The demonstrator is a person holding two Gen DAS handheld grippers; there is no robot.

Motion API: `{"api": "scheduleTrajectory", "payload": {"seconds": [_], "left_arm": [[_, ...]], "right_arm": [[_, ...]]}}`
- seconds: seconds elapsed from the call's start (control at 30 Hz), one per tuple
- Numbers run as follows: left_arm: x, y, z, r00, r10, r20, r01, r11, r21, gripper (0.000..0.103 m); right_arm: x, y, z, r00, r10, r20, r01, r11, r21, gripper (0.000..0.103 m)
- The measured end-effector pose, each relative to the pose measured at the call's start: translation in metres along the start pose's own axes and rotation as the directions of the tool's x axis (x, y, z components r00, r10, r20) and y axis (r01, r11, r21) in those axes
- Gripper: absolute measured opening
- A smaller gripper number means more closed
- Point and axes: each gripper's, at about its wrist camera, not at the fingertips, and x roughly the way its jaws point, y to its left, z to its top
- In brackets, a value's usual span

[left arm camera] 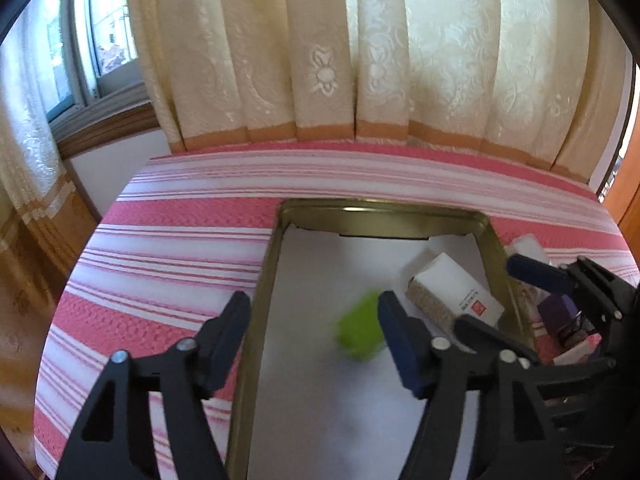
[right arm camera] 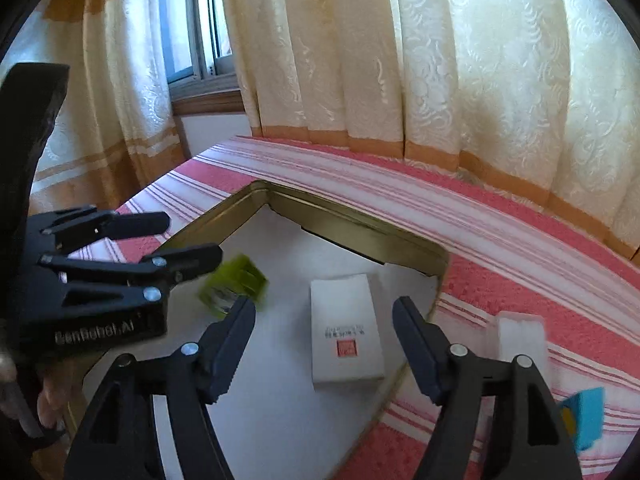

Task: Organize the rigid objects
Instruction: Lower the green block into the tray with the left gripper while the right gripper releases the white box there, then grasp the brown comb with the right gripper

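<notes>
Lying between the spread right tool (right arm camera: 324,330) tips, white box (right arm camera: 346,330), blurred green box (right arm camera: 234,284) beside left tool (right arm camera: 194,240), spread

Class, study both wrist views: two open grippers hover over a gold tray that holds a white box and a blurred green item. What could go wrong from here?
1. The green item is motion-blurred, so it may be tumbling and could knock the white box.
2. The left gripper and right gripper are close together over the tray and could collide.
3. The blue item and white block lie near the right gripper, which could knock them.
</notes>
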Motion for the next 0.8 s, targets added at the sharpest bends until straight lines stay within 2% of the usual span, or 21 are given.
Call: {"api": "scheduleTrajectory", "payload": {"seconds": [0.03, 0.17, 0.27, 0.4, 0.53, 0.6, 0.7, 0.8], "left_arm": [[-0.007, 0.000, -0.003, 1.000, -0.001, 0.019, 0.001, 1.000, -0.004, 0.071], [-0.044, -0.013, -0.031, 0.992, 0.007, 0.127, -0.007, 1.000, 0.000, 0.085], [-0.065, -0.033, -0.055, 0.982, -0.009, 0.188, 0.006, 1.000, 0.018, 0.094], [-0.084, -0.066, -0.083, 0.971, -0.031, 0.238, 0.017, 0.998, 0.059, 0.094], [-0.100, -0.103, -0.105, 0.958, -0.072, 0.276, 0.043, 0.993, 0.108, 0.094], [-0.106, -0.123, -0.113, 0.953, -0.096, 0.287, 0.056, 0.988, 0.144, 0.097], [-0.108, -0.145, -0.121, 0.950, -0.125, 0.286, 0.077, 0.981, 0.175, 0.098], [-0.105, -0.160, -0.126, 0.955, -0.139, 0.263, 0.092, 0.979, 0.183, 0.098]], "right_arm": [[-0.009, -0.002, -0.004, 1.000, -0.001, 0.006, 0.001, 1.000, -0.008, 0.073], [-0.053, -0.024, -0.030, 0.999, 0.022, 0.029, -0.023, 1.000, 0.010, 0.073], [-0.090, -0.044, -0.058, 0.998, -0.031, 0.062, 0.029, 0.999, 0.023, 0.074], [-0.137, -0.073, -0.101, 0.989, -0.113, 0.098, 0.106, 0.992, 0.069, 0.074], [-0.169, -0.094, -0.145, 0.975, -0.193, 0.112, 0.177, 0.974, 0.138, 0.074], [-0.176, -0.099, -0.160, 0.972, -0.215, 0.099, 0.198, 0.968, 0.157, 0.074], [-0.178, -0.100, -0.181, 0.976, -0.209, 0.061, 0.197, 0.966, 0.165, 0.075], [-0.173, -0.096, -0.194, 0.983, -0.181, 0.025, 0.174, 0.970, 0.166, 0.075]]}}
